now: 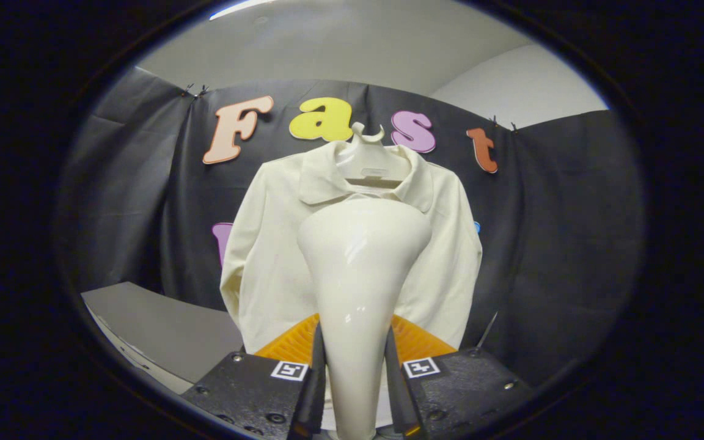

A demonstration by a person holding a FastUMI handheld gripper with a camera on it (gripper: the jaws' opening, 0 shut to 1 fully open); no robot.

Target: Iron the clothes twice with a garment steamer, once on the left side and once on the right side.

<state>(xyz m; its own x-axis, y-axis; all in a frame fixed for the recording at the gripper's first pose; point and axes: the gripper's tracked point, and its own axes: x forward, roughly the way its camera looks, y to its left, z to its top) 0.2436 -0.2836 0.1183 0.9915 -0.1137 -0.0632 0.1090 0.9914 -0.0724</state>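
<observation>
Gripper view: my tool (pixel 355 373) is clamped on the cream garment steamer (pixel 361 269), its 2 fingers pressing the handle from both sides. Beyond the steamer head, a cream collared shirt (pixel 266 256) hangs on a white hanger (pixel 367 159) against the booth wall. A grey bench (pixel 162 330) sits lower left.

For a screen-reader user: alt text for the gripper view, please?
The tongs are shut on a glossy white garment steamer, held up before a cream collared shirt on a white hanger against the booth's black cloth wall.
</observation>
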